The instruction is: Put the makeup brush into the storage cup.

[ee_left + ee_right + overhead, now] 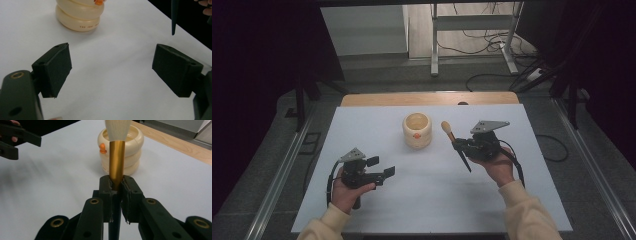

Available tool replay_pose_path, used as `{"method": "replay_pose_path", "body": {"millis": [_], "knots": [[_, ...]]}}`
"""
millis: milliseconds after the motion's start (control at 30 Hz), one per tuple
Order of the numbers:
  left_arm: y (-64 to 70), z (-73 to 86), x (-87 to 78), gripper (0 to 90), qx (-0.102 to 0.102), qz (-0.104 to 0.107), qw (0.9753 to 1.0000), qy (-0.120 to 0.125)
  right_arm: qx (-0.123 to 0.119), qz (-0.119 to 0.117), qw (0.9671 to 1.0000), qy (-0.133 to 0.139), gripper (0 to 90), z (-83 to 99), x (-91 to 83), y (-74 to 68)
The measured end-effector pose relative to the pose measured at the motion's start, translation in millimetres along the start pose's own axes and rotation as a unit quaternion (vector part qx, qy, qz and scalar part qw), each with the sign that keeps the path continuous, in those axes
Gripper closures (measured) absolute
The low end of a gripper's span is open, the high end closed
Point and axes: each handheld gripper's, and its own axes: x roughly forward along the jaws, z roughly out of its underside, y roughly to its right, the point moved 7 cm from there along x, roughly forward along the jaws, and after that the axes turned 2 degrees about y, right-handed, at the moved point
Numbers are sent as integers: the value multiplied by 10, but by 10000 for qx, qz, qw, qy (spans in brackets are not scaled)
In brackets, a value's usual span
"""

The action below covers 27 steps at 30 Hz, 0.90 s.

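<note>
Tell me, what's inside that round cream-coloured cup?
The ribbed cream cup looks empty from above: just its pale inside wall. In the right gripper view, the white-tipped brush held by the right gripper hides part of the opening.

A single line of small dark capital letters runs along the lowest ring of the cream ribbed holder (79, 15) standing on the white bench (112, 75). In the left gripper view the opening words read roughly "THE JUST"; the letters that follow curve away round the ring and are too small and blurred to make out. No other lettering, number or sign is legible.
</note>
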Motion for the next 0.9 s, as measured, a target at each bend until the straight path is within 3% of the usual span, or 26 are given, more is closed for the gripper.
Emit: {"method": "replay_pose_path", "body": {"millis": [900], "knots": [[90,-167,209,180,-195,270,9993,146,-142,-69,9999,56,798,-13,63,-91]]}}
